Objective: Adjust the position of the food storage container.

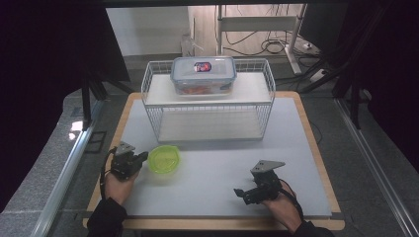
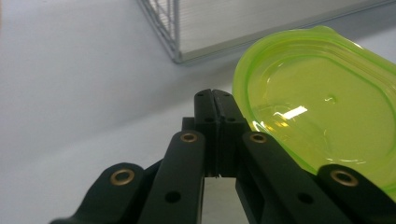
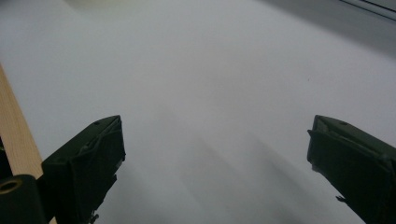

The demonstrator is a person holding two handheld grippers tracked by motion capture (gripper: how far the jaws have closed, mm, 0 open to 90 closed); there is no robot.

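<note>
A translucent green lid (image 1: pixel 164 159) lies flat on the white mat (image 1: pixel 222 148), in front of the wire rack's left corner. My left gripper (image 1: pixel 142 158) rests just to the left of it. In the left gripper view its jaws (image 2: pixel 215 95) are pressed together with nothing between them, and the green lid (image 2: pixel 322 107) lies against their right side. My right gripper (image 1: pixel 241 193) sits low over the mat at the front right. Its jaws (image 3: pixel 215 158) stand wide apart over bare mat.
A white wire rack (image 1: pixel 207 114) with two shelves stands at the back of the mat, and its corner (image 2: pixel 170 28) shows beyond the left jaws. A clear lidded container (image 1: pixel 202 74) with orange contents sits on the top shelf. The wooden table edge (image 3: pixel 14 135) runs beside the right gripper.
</note>
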